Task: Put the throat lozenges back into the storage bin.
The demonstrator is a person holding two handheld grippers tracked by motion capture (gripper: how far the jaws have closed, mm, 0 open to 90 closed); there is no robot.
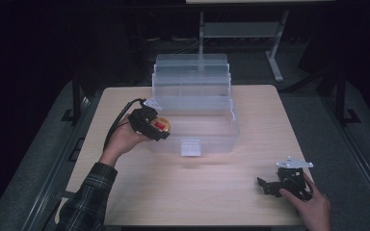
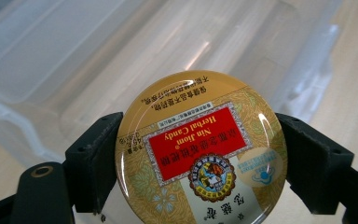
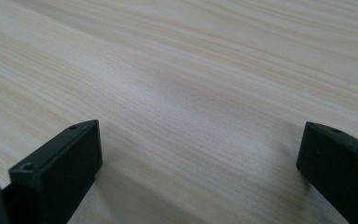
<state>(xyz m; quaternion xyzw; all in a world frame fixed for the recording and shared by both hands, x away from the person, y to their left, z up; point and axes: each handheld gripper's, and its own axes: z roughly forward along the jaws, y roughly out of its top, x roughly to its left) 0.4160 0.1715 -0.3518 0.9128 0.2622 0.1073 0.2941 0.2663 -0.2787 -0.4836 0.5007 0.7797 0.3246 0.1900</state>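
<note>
The round candy tin (image 2: 200,149) sits left of centre in the high view, at the clear box's (image 1: 207,130) left rim, clamped across its rim by the left hand-held gripper (image 1: 150,124). It looks light, stiff and glossy, likely slippery; its underside is hidden. The right hand-held gripper (image 1: 270,185), lower right, rests wide open and empty on the desk (image 1: 197,192)

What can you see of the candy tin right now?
The tin is round, flat and glossy gold, with a red label reading "Nin Jiom Herbal Candy", seen upside down, and a round emblem below it. Its lid faces the camera. The left tongs clamp it on opposite edges, holding it off the table at the left front edge of the open clear box.
</note>
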